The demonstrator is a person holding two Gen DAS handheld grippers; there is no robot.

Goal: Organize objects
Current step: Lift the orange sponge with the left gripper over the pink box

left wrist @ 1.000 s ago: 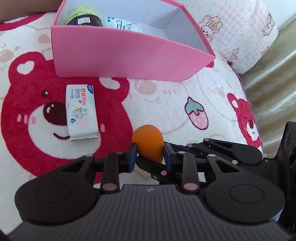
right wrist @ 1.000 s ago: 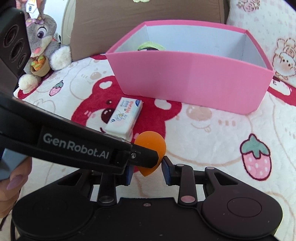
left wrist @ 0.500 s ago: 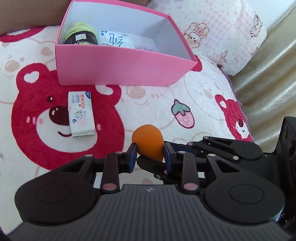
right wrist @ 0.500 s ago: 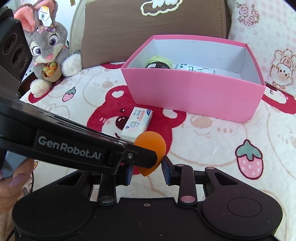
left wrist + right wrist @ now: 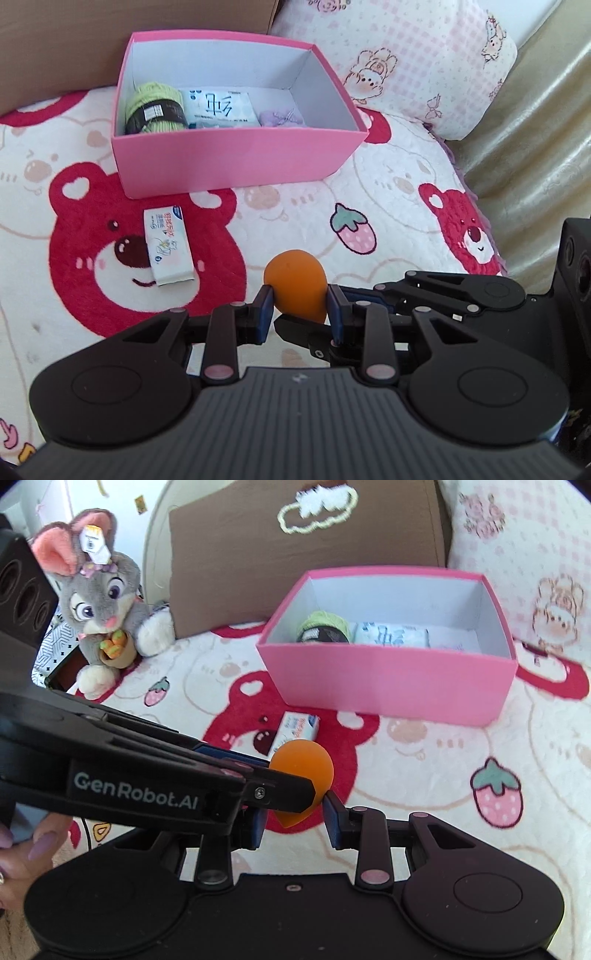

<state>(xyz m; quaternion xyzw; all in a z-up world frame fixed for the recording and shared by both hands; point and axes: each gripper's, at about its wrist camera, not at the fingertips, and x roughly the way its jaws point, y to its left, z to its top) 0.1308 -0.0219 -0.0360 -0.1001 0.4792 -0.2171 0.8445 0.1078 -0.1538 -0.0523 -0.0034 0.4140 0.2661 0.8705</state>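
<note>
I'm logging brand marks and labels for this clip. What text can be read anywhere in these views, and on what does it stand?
"GenRobot.AI": white letters on the side of the left gripper, seen in the right wrist view.
Tissue pack on the blanket: blue print, too small to read.
Packet in the pink box: large blue characters, not legible to me.
Yarn ball label: too small.
Tag on the plush rabbit: blurred.

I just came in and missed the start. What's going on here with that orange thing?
A person is tidying items into the pink box using handheld grippers. The left gripper is shut on the orange teardrop sponge, held above the blanket in front of the box. The right gripper sits at the sponge too; its grip is unclear. Green yarn and a tissue pack are already inside; another small pack lies outside.
</note>
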